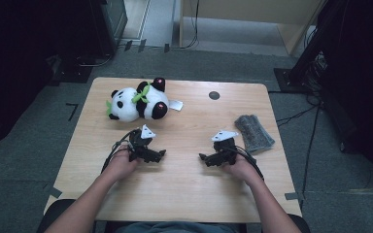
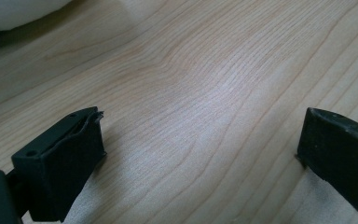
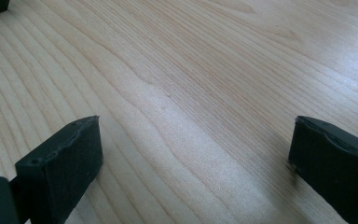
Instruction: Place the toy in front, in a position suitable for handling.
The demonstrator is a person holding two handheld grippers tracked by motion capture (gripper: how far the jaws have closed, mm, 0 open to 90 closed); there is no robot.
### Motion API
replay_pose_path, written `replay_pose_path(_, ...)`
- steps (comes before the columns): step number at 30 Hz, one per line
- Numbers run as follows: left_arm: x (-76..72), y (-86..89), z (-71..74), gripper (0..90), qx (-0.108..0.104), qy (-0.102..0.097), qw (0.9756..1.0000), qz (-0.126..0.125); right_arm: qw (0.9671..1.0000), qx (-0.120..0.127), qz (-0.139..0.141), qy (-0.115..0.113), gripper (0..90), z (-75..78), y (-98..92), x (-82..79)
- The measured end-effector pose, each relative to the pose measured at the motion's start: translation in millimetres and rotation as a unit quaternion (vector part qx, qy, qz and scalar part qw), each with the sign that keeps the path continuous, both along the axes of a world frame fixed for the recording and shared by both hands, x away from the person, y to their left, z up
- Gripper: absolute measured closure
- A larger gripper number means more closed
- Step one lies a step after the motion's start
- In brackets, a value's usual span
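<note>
Left hand-held gripper (image 1: 161,154) & right hand-held gripper (image 1: 202,157): both jaws spread wide, nothing betw. them, resting low on the light wood-grain tabletop (image 1: 184,179). Black-and-white plush panda w/ green scarf (image 1: 138,102) lies at 12 o'clock of left one, apart. Grey knitted folded cloth (image 1: 254,132) at 1 o'clock of right one, near.

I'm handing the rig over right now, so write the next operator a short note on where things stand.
Left gripper: jaws open, nothing between them, low over the table.
Right gripper: jaws open, nothing between them, low over the table.
Panda plush: lying at the far left, beyond the left gripper.
Grey cloth: folded at the right edge, beside the right gripper.
Done: nothing grasped.
Left: pick either one up.
</note>
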State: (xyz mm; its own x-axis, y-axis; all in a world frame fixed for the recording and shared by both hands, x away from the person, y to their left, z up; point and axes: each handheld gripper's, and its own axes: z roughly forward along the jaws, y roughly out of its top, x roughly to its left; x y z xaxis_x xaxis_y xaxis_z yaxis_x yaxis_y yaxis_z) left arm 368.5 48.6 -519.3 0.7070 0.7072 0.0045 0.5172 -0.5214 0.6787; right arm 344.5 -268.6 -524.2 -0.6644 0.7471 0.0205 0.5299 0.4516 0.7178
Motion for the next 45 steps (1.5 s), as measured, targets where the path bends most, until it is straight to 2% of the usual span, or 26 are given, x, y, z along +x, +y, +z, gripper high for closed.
replay_pose_path(10, 0.0, 0.0, 0.0, 0.1, 0.000, 0.000, 1.0000, 0.000, 1.0000, -0.001, -0.003, 0.001, 1.0, -0.1, 0.1, 0.3)
replay_pose_path(23, 1.2, 1.9, 0.1, 0.1, 0.001, 0.000, 1.0000, -0.010, 0.9990, -0.003, -0.045, 0.005, 0.0, -0.1, 6.2, -1.8)
replay_pose_path(28, 1.5, 3.2, 1.2, 0.2, 0.006, 0.003, 0.9999, -0.010, 0.9988, -0.004, -0.049, 0.007, 0.2, 0.5, 6.7, -2.7)
replay_pose_path(33, 1.0, 4.3, 2.7, 0.3, 0.012, 0.010, 0.9998, -0.015, 0.9981, -0.013, -0.057, 0.020, 8.8, 5.5, 6.9, -1.8)
replay_pose_path(34, 0.7, 4.5, 3.0, 0.3, 0.013, 0.012, 0.9997, -0.017, 0.9981, -0.016, -0.055, 0.023, 14.4, 7.5, 6.3, -1.6)
replay_pose_path(35, 0.3, 4.8, 4.0, 1.0, 0.015, 0.013, 0.9996, -0.018, 0.9983, -0.012, -0.050, 0.026, 16.1, 9.2, 4.4, -0.7)
replay_pose_path(39, 0.1, 7.7, 7.1, 12.9, 0.008, 0.014, 0.9997, -0.017, 0.9982, -0.002, -0.048, 0.036, 16.1, 10.4, 3.4, 1.1)
replay_pose_path(42, 3.8, 12.8, 9.8, 13.4, -0.003, 0.028, 0.9995, -0.014, 0.9981, 0.004, -0.042, 0.045, 16.2, 12.7, 4.6, 2.4)
replay_pose_path(45, 4.3, 16.3, 13.5, 14.1, -0.008, 0.026, 0.9994, -0.019, 0.9983, 0.010, -0.037, 0.043, 16.7, 14.3, 5.3, 2.3)
